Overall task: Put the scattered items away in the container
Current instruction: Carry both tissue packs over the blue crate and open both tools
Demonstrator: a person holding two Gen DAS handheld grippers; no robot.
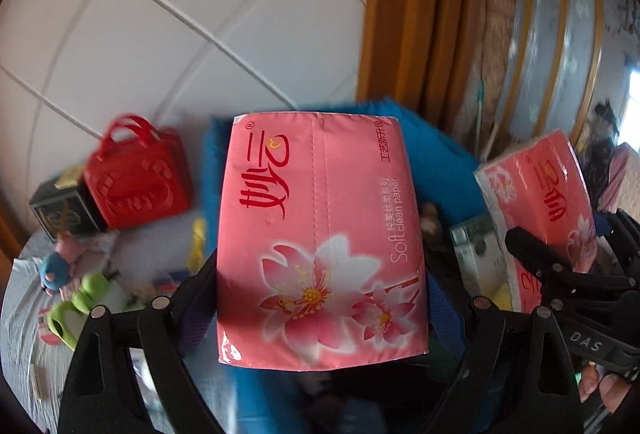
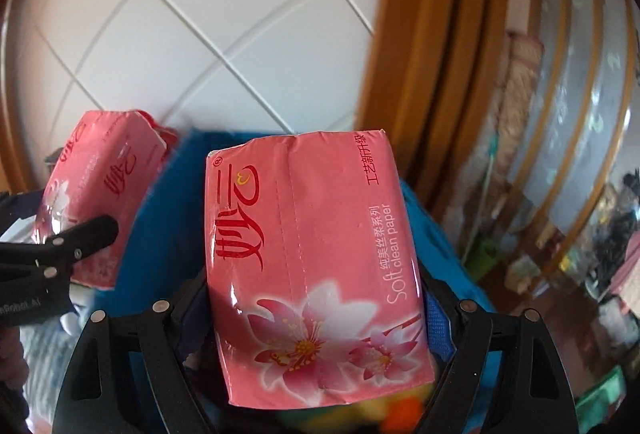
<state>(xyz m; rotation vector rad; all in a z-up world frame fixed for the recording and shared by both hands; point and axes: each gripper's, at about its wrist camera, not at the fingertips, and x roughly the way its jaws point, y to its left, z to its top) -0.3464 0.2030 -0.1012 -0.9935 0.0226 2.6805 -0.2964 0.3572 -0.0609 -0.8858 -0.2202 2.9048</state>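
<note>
My left gripper (image 1: 320, 274) is shut on a pink tissue pack (image 1: 320, 234) with flower print, held above a blue fabric container (image 1: 436, 154). My right gripper (image 2: 316, 290) is shut on a second pink tissue pack (image 2: 312, 258), also over the blue container (image 2: 176, 218). Each view shows the other gripper and its pack: the right one at the right of the left wrist view (image 1: 540, 202), the left one at the left of the right wrist view (image 2: 100, 190).
A red bag (image 1: 136, 178), a black box (image 1: 60, 210), a blue-and-pink toy (image 1: 60, 266) and a green item (image 1: 76, 310) lie on the grey cloth at left. A white box (image 1: 476, 254) sits by the container. White tiled wall and wooden frame (image 1: 408, 14) behind.
</note>
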